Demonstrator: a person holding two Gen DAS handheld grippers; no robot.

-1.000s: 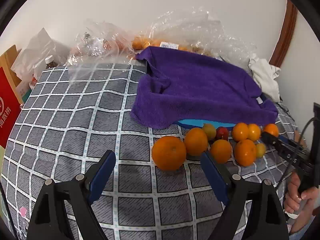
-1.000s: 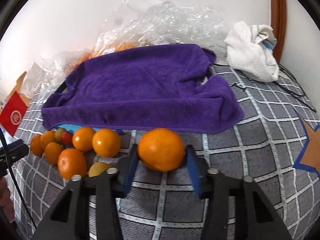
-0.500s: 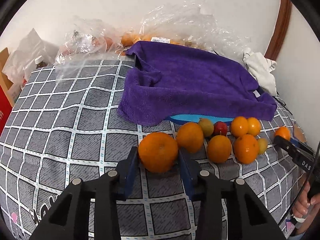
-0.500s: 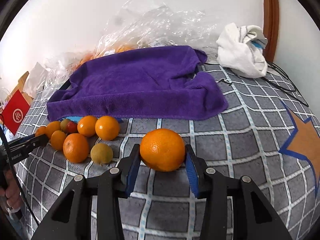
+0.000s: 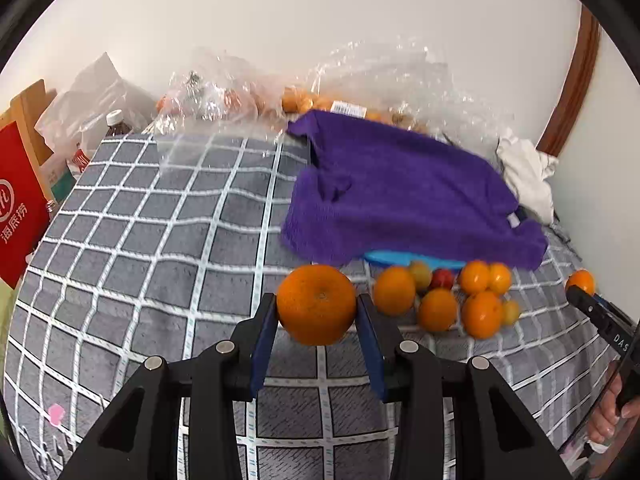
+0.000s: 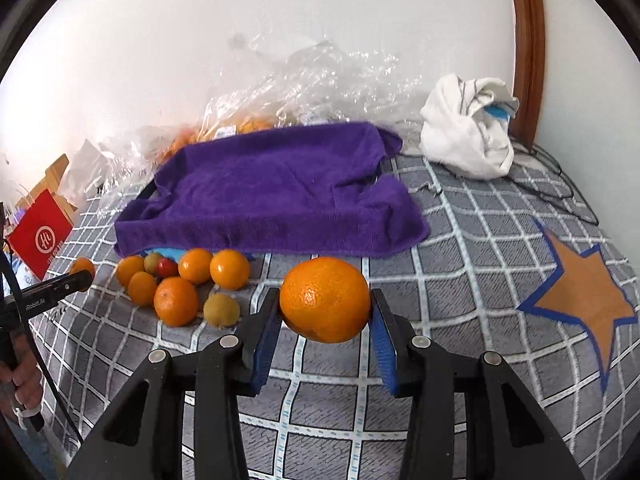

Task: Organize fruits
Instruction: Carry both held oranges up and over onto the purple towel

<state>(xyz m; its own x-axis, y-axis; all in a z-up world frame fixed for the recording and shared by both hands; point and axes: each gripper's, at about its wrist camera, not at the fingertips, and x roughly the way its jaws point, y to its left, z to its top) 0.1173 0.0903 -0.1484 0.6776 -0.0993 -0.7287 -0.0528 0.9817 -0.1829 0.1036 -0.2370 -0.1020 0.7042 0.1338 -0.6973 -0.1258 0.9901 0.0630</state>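
Mid-transfer, I'd say: both hands loaded, each carrying one big orange away from the fruit pile. My left gripper is clamped on a large orange, blue pads pressed on its two sides, jaws about one fruit-width apart, fruit sitting at the fingertips and apparently lifted off the checked grey cloth. My right gripper is the same story: closed on a second large orange, pads touching both flanks, fruit off the surface as far as I can judge. The rest of the fruit pile, smaller oranges plus a red one and a couple of greenish-yellow ones, lies just in front of the purple towel, with a blue edge of something poking out under the towel's near hem. No obvious bin or tray in view, so the drop spot is unclear; my guess is sorting by size or kind onto bare cloth. Next move needs a flat spot well apart from the pile, low set-down, slow release: round fruit on soft bedding will roll.
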